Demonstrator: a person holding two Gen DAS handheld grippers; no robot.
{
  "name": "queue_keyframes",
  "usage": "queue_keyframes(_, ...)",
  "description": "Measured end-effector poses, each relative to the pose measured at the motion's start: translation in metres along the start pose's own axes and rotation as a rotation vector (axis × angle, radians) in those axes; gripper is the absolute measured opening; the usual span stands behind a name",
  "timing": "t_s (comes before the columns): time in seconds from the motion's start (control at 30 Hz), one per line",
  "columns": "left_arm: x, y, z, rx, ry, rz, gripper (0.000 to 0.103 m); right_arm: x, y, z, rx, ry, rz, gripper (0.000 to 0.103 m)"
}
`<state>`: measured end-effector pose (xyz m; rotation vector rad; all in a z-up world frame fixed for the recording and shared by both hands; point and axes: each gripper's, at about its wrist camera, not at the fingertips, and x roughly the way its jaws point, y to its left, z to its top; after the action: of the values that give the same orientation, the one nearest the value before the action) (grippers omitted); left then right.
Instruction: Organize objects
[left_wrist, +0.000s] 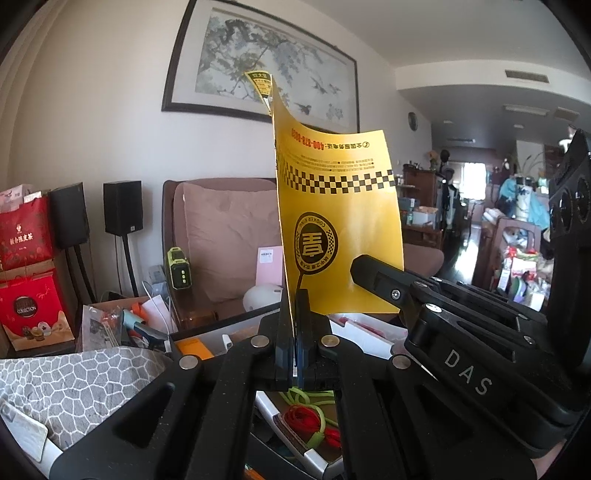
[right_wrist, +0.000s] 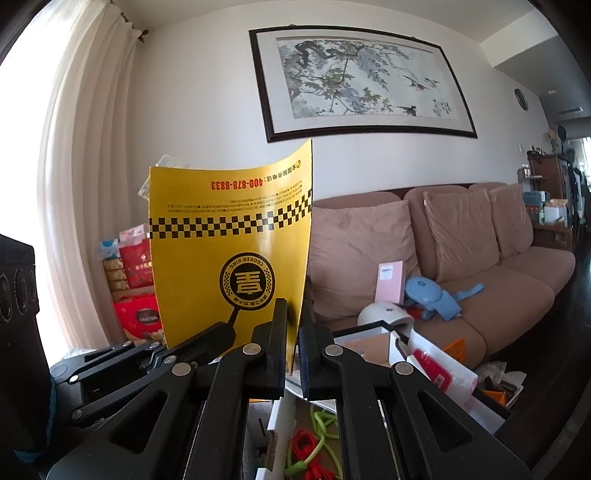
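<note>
Left tongs and right tongs each clamped the yellow leaflet, standing toward twelve o'clock; at six o'clock, a box held green and red cords.

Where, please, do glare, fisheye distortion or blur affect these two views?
Right wrist view: the white curtain at left is blown out by daylight; the framed painting bows. Left wrist view: the glossy yellow printed card is backlit, the far room soft, corners vignetted.
</note>
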<state>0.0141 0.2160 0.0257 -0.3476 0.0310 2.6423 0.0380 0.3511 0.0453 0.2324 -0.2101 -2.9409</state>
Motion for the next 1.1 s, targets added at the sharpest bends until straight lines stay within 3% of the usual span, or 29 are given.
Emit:
queue_keyframes(0.17, 0.001, 0.005, 0.003, 0.005, -0.027, -0.009, 0.001, 0.001, 0.005, 0.001, -0.016, 0.004, 0.025, 0.005)
queue_keyframes(0.6, 0.013, -0.022, 0.018, 0.075, -0.061, -0.088, 0.0, -0.012, -0.016, 0.006, 0.039, -0.046, -0.006, 0.005)
queue_keyframes(0.83, -0.003, -0.005, 0.004, -0.002, -0.063, -0.031, 0.0, -0.008, 0.009, 0.003, -0.041, -0.029, 0.054, 0.005)
queue_keyframes(1.1, -0.005, -0.003, 0.005, 0.02, -0.047, -0.004, 0.0, -0.008, 0.007, 0.001, -0.036, -0.021, 0.071, 0.004)
